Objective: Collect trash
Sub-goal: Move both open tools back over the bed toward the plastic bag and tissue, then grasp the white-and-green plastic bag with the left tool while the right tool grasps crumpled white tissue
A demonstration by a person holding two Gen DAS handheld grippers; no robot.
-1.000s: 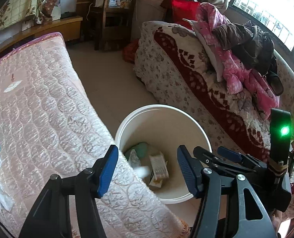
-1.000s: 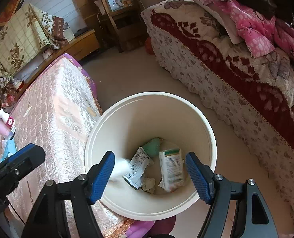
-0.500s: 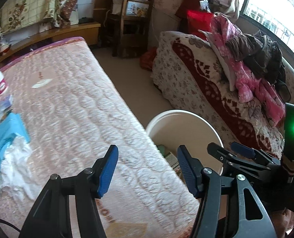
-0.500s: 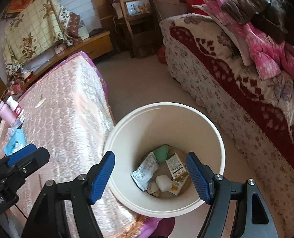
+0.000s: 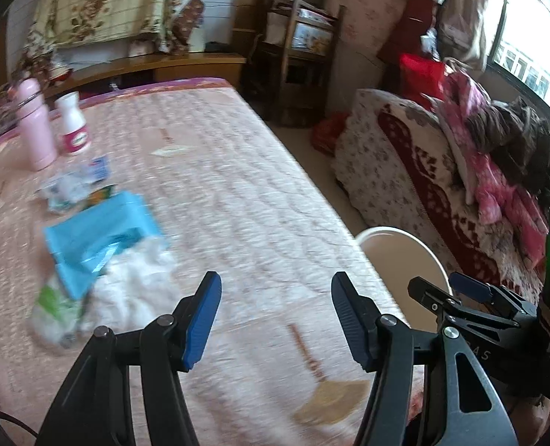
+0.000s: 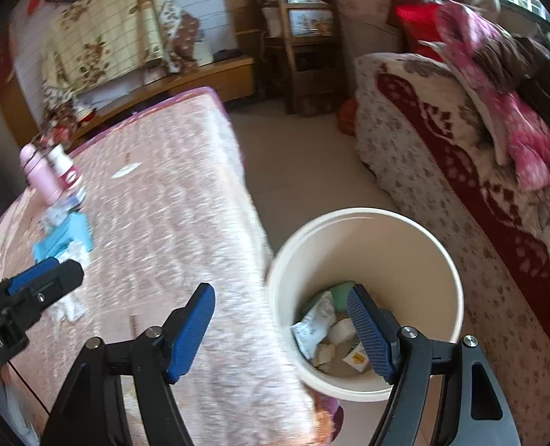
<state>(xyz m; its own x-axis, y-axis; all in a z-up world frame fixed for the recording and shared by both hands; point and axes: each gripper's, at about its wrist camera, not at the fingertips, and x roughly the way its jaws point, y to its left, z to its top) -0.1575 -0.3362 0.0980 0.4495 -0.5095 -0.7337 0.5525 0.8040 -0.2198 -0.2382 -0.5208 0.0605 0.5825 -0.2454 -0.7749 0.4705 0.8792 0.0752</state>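
A cream bin [image 6: 416, 245] stands on the floor by the table's corner, with wrappers and crumpled paper [image 6: 319, 327] in its bottom; its rim [image 5: 394, 238] shows in the left wrist view. My left gripper [image 5: 275, 319] is open and empty above the pink quilted table [image 5: 238, 193]. To its left lies trash: a blue packet [image 5: 96, 238], white tissue [image 5: 133, 290], a green-and-clear wrapper [image 5: 52, 312] and small wrappers [image 5: 74, 186]. My right gripper [image 6: 280, 330] is open and empty, straddling the table edge and the bin's rim. The left gripper's tip [image 6: 41, 278] shows in the right wrist view.
A pink flask [image 5: 35, 122] and a white bottle [image 5: 72, 122] stand at the table's far left. A sofa [image 6: 442, 171] with a red-patterned cover and piled clothes [image 5: 498, 156] runs along the right. A wooden shelf unit [image 5: 297, 55] stands at the back. Bare floor [image 6: 304, 156] lies between table and sofa.
Both grippers have swung left, away from over the bin and toward the table. The trash on the table has come into the left wrist view. Jaw gaps are unchanged.
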